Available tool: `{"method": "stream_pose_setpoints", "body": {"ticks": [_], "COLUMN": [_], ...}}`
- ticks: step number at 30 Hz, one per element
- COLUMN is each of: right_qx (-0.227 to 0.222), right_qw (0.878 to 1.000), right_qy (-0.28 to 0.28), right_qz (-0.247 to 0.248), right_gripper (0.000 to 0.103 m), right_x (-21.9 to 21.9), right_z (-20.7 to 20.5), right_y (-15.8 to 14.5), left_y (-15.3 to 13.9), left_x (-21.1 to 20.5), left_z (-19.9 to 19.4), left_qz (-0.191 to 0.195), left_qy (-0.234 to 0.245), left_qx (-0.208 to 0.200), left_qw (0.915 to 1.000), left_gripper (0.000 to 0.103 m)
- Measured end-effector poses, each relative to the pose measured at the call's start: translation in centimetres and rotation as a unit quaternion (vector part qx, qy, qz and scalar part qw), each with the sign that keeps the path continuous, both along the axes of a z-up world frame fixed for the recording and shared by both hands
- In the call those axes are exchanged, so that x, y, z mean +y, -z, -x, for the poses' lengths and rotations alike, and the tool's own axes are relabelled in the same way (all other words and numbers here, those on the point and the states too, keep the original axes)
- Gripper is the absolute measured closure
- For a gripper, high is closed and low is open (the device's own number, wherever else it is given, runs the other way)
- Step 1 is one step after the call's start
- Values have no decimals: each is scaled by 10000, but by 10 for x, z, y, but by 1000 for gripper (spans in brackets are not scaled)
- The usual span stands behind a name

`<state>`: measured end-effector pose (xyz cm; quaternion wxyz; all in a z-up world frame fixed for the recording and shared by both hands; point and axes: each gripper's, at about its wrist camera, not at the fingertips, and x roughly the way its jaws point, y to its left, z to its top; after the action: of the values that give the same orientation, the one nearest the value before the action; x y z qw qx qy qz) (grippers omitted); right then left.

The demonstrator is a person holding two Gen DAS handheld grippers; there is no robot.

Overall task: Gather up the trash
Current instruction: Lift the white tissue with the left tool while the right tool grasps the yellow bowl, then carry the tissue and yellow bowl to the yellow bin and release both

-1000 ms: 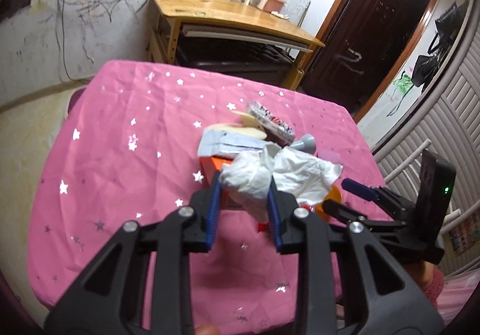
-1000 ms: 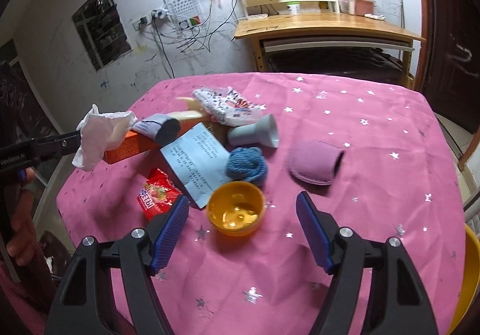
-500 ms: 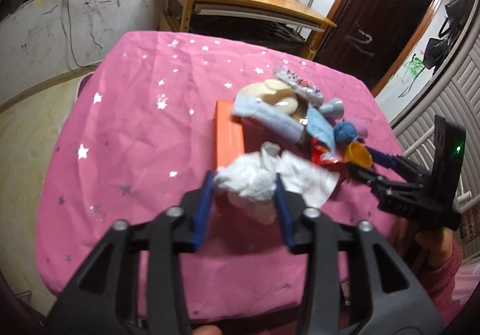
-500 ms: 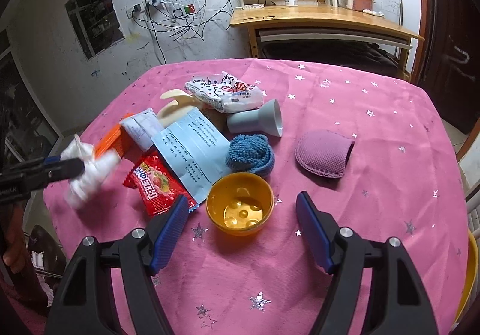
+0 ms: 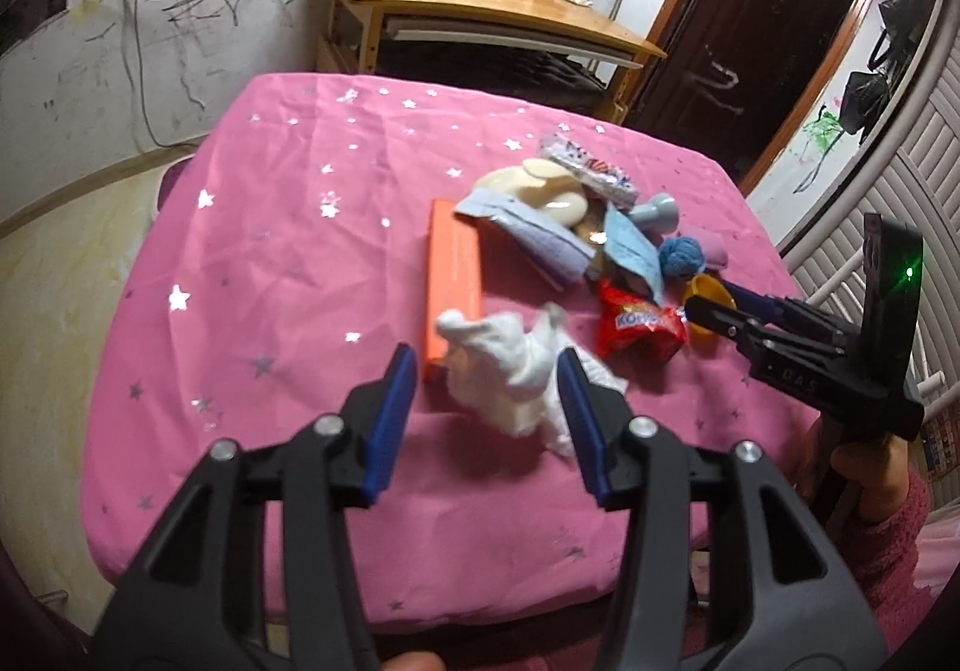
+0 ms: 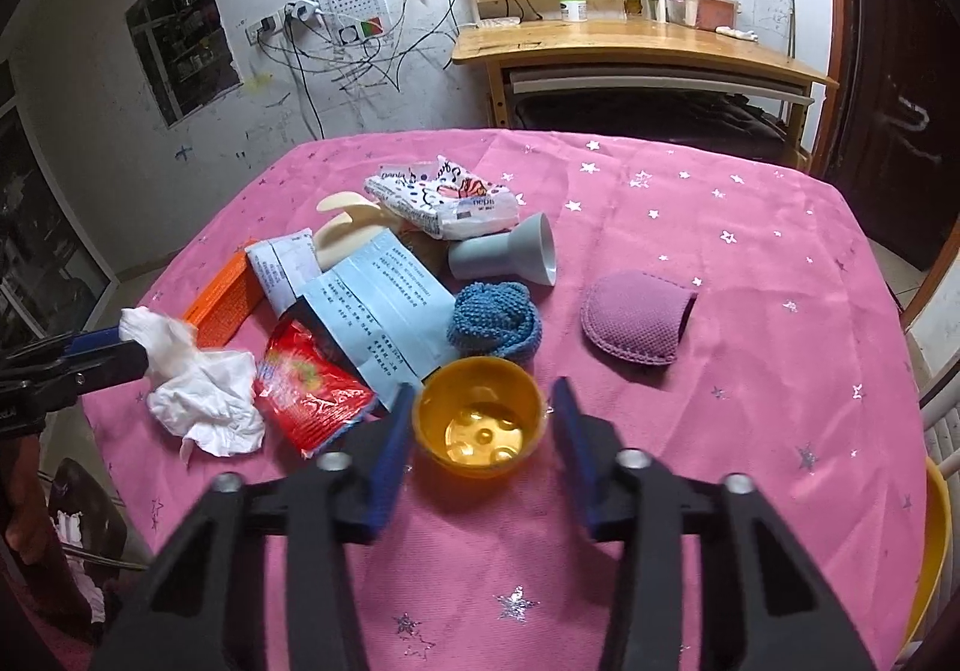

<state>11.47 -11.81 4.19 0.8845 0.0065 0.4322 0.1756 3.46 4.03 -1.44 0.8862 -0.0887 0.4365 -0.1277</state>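
- Crumpled white tissue (image 5: 510,377) lies released near the pink table's (image 5: 252,251) front edge, between the left gripper's (image 5: 486,389) just-opened jaws.
- Right gripper (image 6: 480,425), jaws just closing beside the orange plastic bowl (image 6: 480,419); contact unclear. The bowl could be squeezed out.

We see a crumpled white tissue (image 5: 510,371) on the pink cloth, touching the near end of an orange box (image 5: 453,281). Beside it lies a red snack wrapper (image 6: 309,392), creased and flat, partly under a pale blue printed leaflet (image 6: 384,311).
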Motion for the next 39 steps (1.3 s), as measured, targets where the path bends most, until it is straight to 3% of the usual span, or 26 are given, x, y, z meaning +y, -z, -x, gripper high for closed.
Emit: {"method": "stream_pose_setpoints", "body": {"ticks": [5,6,9,10,27,39], "right_qx": [-137,-159,-167,-175,-571,-896], "right_qw": [9999,9999,9998,9998,9967,9881], "right_qy": [22,36,17,29,443,1107], "right_qz": [24,8,-57,-64,-361,-585], "right_gripper": [67,67,67,67,67,67], "right_x": [-4,-6,-10,-11,-57,-133], "right_z": [4,5,7,8,25,52], "right_y": [-5,-6,-7,-7,-28,-42], "left_y": [-3,-1,6,7,-39,-87], "left_x": [-16,-19,-23,-24,-49,-121], "left_z": [-4,-7,-10,-10,-4,-9], "left_qz": [-235,-279,-416,-432,-638,-824], "left_qy": [96,100,98,110,167,684], "left_qx": [-160,-127,-50,-37,-663,-1278], "left_qw": [9996,9995,9991,9990,9956,9860], "left_gripper": [57,61,90,92,94,94]}}
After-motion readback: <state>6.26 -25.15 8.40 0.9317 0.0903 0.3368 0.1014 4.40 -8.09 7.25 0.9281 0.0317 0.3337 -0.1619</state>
